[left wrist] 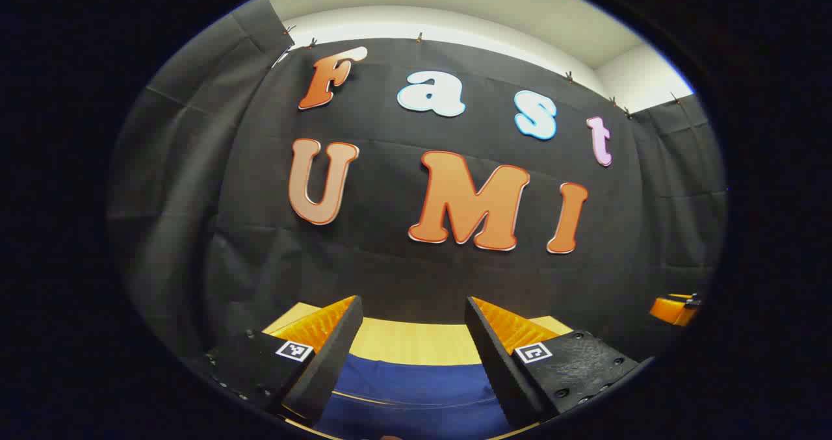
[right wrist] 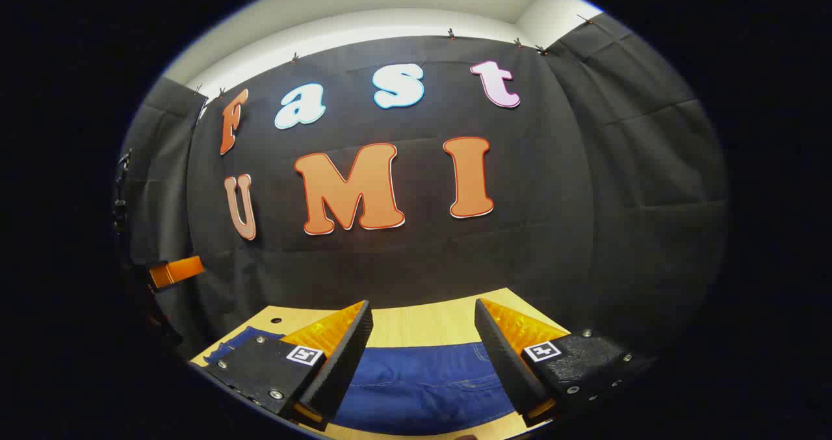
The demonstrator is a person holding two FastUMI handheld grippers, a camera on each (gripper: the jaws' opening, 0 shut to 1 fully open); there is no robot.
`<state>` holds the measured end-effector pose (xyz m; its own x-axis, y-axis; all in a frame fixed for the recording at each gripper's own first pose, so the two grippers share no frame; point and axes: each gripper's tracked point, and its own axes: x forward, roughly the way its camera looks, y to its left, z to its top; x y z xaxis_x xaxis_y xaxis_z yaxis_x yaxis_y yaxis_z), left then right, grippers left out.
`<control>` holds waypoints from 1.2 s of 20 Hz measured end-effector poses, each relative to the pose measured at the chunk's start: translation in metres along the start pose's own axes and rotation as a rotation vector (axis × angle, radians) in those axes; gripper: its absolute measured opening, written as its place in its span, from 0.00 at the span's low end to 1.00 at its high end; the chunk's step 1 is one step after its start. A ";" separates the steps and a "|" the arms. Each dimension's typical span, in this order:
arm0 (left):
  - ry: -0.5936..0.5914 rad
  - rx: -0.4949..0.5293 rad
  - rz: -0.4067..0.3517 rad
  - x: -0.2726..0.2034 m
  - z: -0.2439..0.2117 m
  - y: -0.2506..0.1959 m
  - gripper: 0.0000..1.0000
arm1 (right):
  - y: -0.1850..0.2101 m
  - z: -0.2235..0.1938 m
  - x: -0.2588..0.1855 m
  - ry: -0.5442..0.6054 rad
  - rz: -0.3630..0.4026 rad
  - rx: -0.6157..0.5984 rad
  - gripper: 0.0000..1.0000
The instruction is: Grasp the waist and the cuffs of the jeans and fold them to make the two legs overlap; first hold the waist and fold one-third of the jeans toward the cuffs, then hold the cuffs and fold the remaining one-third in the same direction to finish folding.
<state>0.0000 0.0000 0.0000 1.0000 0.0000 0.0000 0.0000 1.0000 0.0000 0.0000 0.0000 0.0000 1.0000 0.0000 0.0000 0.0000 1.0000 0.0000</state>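
Note:
Blue jeans (left wrist: 416, 391) lie flat on a light wooden table (left wrist: 406, 339), low in the left gripper view. My left gripper (left wrist: 413, 307) hangs above them, open, nothing between its fingers. In the right gripper view the jeans (right wrist: 422, 381) spread across the table (right wrist: 416, 326), with seam stitching visible and a further bit of denim at the far left. My right gripper (right wrist: 422, 310) is open above the cloth and holds nothing. The other gripper (left wrist: 673, 309) shows at the right edge of the left gripper view and, in the right gripper view, that of my left gripper (right wrist: 172, 271) at the left edge.
The black cloth wall (left wrist: 416, 258) stands close behind the table's far edge. A white wall and ceiling (right wrist: 390, 11) show above the cloth. A bare strip of table lies between the jeans and the wall.

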 end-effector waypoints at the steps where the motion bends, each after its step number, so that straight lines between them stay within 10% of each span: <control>1: 0.004 0.003 0.016 -0.001 0.003 0.007 0.97 | -0.004 0.000 0.000 0.003 -0.008 -0.014 1.00; 11: -0.065 0.003 0.316 -0.089 0.033 0.060 0.94 | -0.002 -0.028 0.031 0.133 0.201 -0.063 0.96; 24: 0.035 0.203 0.315 -0.110 0.000 0.143 0.94 | 0.022 -0.067 0.020 0.243 0.166 -0.091 0.96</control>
<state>-0.1101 0.1433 -0.0003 0.9504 0.3110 -0.0023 -0.3040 0.9306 0.2040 0.0199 0.0218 -0.0675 0.9570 0.1523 -0.2470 -0.1744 0.9822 -0.0700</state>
